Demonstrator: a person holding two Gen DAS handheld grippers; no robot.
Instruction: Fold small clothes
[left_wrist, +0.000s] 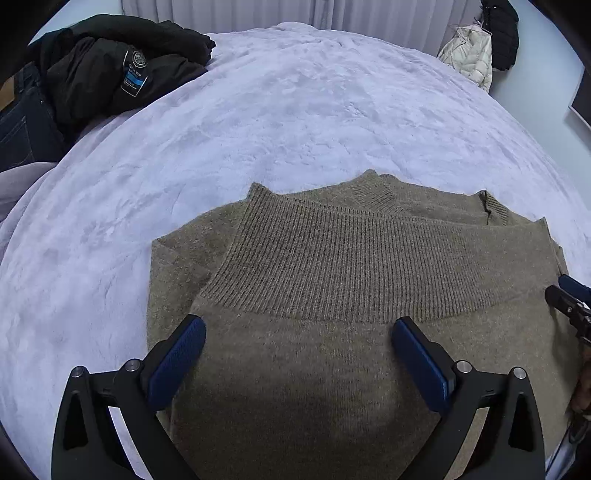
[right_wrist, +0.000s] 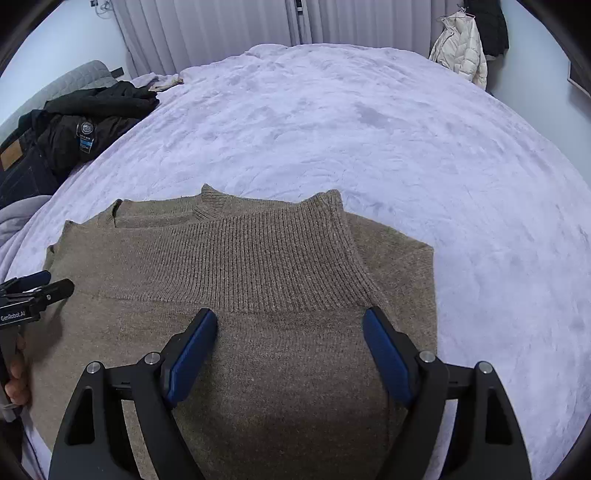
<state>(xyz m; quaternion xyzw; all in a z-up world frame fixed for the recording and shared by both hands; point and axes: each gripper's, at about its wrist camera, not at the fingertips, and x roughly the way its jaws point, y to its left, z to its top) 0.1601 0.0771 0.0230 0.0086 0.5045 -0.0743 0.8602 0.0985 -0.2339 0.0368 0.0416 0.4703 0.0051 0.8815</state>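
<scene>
Both claws, the left gripper (left_wrist: 298, 328) and right gripper (right_wrist: 290, 319), hang spread apart and empty over the brown sweater (left_wrist: 332, 258) lying on the bed (left_wrist: 295, 110) (ribbed hem folded up toward the collar), so probably another fold remains.

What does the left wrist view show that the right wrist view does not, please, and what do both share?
Only the left wrist view shows the left gripper from behind, jaws open over the sweater, and a framed edge at the far right wall.

Only the right wrist view shows the right gripper from behind, jaws open, a grey headboard, a crumpled pale cloth and a hand holding the other tool.

Both show the brown sweater with its ribbed hem folded up, the lilac blanket, a black jacket, jeans and a hanging cream coat.
</scene>
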